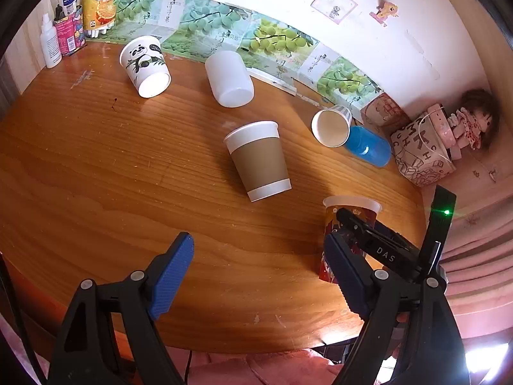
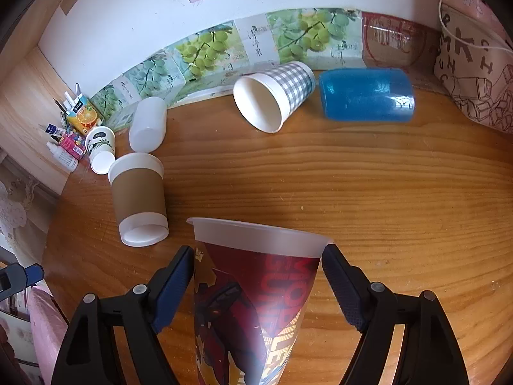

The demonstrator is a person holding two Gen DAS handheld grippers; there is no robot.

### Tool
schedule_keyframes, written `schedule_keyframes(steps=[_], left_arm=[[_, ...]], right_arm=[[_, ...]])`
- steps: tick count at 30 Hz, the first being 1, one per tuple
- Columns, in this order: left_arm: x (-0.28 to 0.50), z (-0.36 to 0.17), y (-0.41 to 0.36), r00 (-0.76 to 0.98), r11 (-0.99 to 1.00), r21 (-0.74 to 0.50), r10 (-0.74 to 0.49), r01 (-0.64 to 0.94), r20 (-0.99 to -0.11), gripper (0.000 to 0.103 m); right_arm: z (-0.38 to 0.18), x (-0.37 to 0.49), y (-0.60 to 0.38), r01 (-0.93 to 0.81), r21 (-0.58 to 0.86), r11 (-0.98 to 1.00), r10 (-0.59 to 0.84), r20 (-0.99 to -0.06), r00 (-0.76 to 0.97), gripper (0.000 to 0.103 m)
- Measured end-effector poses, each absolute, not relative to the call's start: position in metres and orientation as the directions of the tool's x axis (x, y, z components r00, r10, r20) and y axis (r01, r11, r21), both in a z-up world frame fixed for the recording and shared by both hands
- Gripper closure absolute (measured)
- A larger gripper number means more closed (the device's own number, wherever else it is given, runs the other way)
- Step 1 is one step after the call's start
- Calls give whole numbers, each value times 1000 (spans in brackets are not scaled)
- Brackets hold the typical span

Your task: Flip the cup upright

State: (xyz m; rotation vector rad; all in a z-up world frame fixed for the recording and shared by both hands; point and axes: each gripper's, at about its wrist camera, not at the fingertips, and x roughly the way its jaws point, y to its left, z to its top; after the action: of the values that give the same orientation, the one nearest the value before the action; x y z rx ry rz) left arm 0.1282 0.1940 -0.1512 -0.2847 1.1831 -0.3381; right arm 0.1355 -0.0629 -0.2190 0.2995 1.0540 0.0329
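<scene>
Table: round orange-brown wooden table (image 1: 96, 166) fills most of both views, with six cups on it.
Cup in hand: tall translucent plastic cup with a red printed wrap (image 2: 256, 288), lower centre of the right wrist view, rim pointing away toward the table's middle; it sits between the fingers of the right gripper (image 2: 258, 285), which press its sides just under the rim. In the left wrist view it shows at lower right, rim uppermost, apparently upright or close to it.
Left gripper: the left gripper (image 1: 259, 276), bottom of its frame, has its fingers wide apart around nothing.
Cups left, by my reading: blue plastic tumbler (image 2: 365, 94), brown-sleeved white paper cup (image 1: 258, 160), frosted white plastic cup (image 1: 229, 78), panda-printed paper cup (image 1: 146, 65) and grey-checked paper cup (image 2: 272, 96) all lie on their sides.
Progress: one cup seemingly being righted, not yet released; five untouched.
</scene>
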Motion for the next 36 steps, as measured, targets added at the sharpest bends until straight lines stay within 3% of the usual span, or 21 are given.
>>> schedule_keyframes(steps=[10, 18, 36], left_arm=[[136, -147, 198, 331, 909, -387, -417, 155, -847, 17], [142, -144, 205, 330, 904, -387, -427, 184, -842, 17], [139, -144, 206, 259, 859, -389, -480, 332, -838, 17]], right_arm=[[-194, 131, -47, 73, 272, 960, 171, -768, 617, 22], [-179, 120, -23, 22, 203, 979, 131, -707, 695, 22], [-187, 74, 26, -7, 75, 997, 59, -715, 697, 25]])
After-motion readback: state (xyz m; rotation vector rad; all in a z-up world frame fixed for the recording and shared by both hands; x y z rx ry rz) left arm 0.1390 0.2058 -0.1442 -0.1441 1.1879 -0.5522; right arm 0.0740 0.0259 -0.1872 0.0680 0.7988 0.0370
